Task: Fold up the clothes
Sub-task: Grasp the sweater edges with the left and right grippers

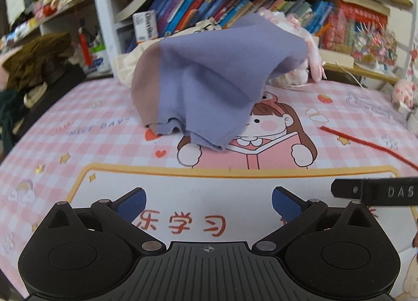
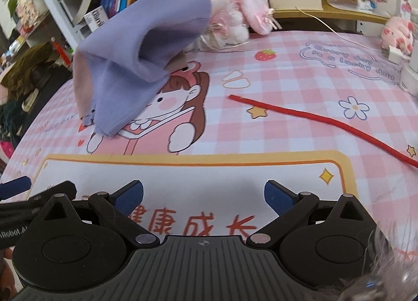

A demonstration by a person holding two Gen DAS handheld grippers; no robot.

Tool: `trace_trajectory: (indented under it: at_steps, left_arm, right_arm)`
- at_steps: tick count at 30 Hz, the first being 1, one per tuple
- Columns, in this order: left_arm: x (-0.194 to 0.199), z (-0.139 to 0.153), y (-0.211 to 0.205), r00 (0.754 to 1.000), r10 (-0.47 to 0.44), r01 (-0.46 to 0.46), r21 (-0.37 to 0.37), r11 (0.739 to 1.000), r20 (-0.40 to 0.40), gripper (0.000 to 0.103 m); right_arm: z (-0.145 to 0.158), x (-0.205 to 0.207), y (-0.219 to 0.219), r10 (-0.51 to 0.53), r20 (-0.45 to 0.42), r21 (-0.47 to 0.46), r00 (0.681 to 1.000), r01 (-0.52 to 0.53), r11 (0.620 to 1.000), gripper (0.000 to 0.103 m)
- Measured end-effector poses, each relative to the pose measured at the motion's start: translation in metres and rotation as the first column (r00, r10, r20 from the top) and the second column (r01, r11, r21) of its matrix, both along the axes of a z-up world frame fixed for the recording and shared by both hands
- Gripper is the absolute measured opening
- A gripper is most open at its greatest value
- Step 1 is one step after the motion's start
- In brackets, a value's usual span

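Nearest in each wrist view, both tools hung over the white panel of the pink checked mat point(image 1: 109, 128) that covered the worktop. The left tongs point(image 1: 209, 200) stood wide apart with nothing between their blue pads point(image 1: 132, 203); the right tongs point(image 2: 203, 196) were spread just as wide and likewise held nothing. The tip of the right tool showed at the right edge of the left view, so the two sat side by side.

Farther off, over the cartoon girl printed on the mat, the lavender garment point(image 1: 209, 84) with a dusty pink panel on its left side stood up in a blurred, tent-like heap, its ribbed hem touching the mat and its top raised; what held it up could not be told. To its right a red cord point(image 2: 324, 121) lay slantwise on the mat, well apart from the garment.

Farthest, pink plush toys point(image 2: 235, 13) sat at the worktop's back edge below a shelf of books point(image 1: 198, 8).
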State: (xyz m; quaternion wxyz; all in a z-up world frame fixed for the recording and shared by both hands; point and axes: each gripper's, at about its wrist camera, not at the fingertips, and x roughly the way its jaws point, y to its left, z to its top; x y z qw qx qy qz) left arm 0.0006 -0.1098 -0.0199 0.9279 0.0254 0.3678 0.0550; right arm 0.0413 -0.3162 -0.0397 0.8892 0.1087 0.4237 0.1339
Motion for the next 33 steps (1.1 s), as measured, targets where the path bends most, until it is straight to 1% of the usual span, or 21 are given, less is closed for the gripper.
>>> trace_trajectory:
  at_steps: [3, 5, 8, 11, 14, 17, 19, 21, 24, 25, 26, 27, 28, 29, 30, 31, 32, 33]
  left_arm:
    - [0.013, -0.003, -0.007, 0.999, -0.045, 0.045, 0.006, 0.999, -0.025, 0.103]
    - [0.023, -0.005, -0.011, 0.999, -0.044, 0.044, 0.022, 0.999, -0.028, 0.103]
    - [0.044, -0.007, -0.018, 0.998, -0.054, 0.055, 0.033, 0.998, -0.038, 0.103]
    - [0.068, -0.007, -0.024, 0.996, -0.080, 0.081, 0.026, 0.996, -0.044, 0.102]
    - [0.091, -0.006, -0.035, 0.995, -0.093, 0.094, 0.053, 0.994, -0.024, 0.102]
    - [0.114, -0.004, -0.048, 0.993, -0.114, 0.110, 0.138, 0.984, 0.018, 0.101]
    - [0.129, -0.006, -0.059, 0.990, -0.135, 0.125, 0.211, 0.969, 0.037, 0.101]
    - [0.144, -0.010, -0.069, 0.986, -0.166, 0.149, 0.288, 0.946, 0.036, 0.100]
    - [0.159, -0.014, -0.081, 0.979, -0.195, 0.157, 0.406, 0.900, 0.053, 0.095]
    - [0.163, -0.016, -0.085, 0.978, -0.199, 0.151, 0.445, 0.883, 0.063, 0.090]
    - [0.165, -0.016, -0.086, 0.979, -0.187, 0.126, 0.481, 0.868, 0.081, 0.083]
    - [0.168, -0.017, -0.085, 0.982, -0.164, 0.094, 0.500, 0.861, 0.097, 0.078]
    - [0.170, -0.017, -0.081, 0.985, -0.131, 0.059, 0.502, 0.863, 0.109, 0.063]
    - [0.172, -0.016, -0.076, 0.988, -0.104, 0.039, 0.482, 0.875, 0.110, 0.041]
    - [0.173, -0.015, -0.071, 0.991, -0.082, 0.023, 0.462, 0.886, 0.107, 0.030]
    - [0.171, -0.014, -0.066, 0.992, -0.077, 0.027, 0.441, 0.897, 0.096, 0.018]
    - [0.168, -0.013, -0.062, 0.993, -0.075, 0.031, 0.423, 0.906, 0.088, 0.016]
    - [0.161, -0.011, -0.059, 0.992, -0.086, 0.040, 0.421, 0.906, 0.093, 0.015]
  right_arm:
    - [0.001, 0.003, -0.008, -0.012, 0.015, 0.017, 1.000, 0.012, 1.000, 0.100]
    - [0.003, 0.007, -0.014, -0.016, 0.032, 0.026, 0.999, 0.015, 1.000, 0.100]
    - [0.005, 0.016, -0.025, -0.003, 0.031, 0.076, 1.000, 0.000, 0.997, 0.100]
    - [0.008, 0.025, -0.036, -0.017, 0.029, 0.126, 0.999, 0.013, 0.992, 0.097]
    - [0.011, 0.030, -0.044, -0.027, 0.040, 0.153, 0.999, 0.021, 0.988, 0.097]
    - [0.012, 0.034, -0.050, -0.041, 0.035, 0.177, 0.999, 0.034, 0.984, 0.097]
    - [0.012, 0.037, -0.053, -0.054, 0.027, 0.188, 0.998, 0.048, 0.981, 0.097]
    - [0.011, 0.038, -0.056, -0.068, 0.019, 0.206, 0.998, 0.062, 0.976, 0.097]
    - [0.010, 0.042, -0.060, -0.091, 0.003, 0.241, 0.996, 0.088, 0.967, 0.097]
    - [0.011, 0.043, -0.062, -0.100, 0.000, 0.254, 0.995, 0.097, 0.962, 0.097]
    - [0.012, 0.044, -0.064, -0.109, 0.001, 0.267, 0.994, 0.104, 0.958, 0.097]
    - [0.014, 0.044, -0.066, -0.116, 0.004, 0.282, 0.993, 0.110, 0.953, 0.097]
    - [0.015, 0.045, -0.067, -0.121, 0.008, 0.293, 0.993, 0.113, 0.949, 0.097]
    - [0.017, 0.046, -0.067, -0.114, 0.014, 0.307, 0.993, 0.104, 0.946, 0.097]
    - [0.018, 0.047, -0.067, -0.104, 0.021, 0.323, 0.994, 0.091, 0.942, 0.097]
    - [0.020, 0.048, -0.067, -0.093, 0.028, 0.338, 0.995, 0.078, 0.938, 0.097]
    - [0.021, 0.048, -0.066, -0.083, 0.036, 0.354, 0.996, 0.065, 0.933, 0.097]
    - [0.023, 0.049, -0.066, -0.072, 0.043, 0.369, 0.996, 0.052, 0.928, 0.097]
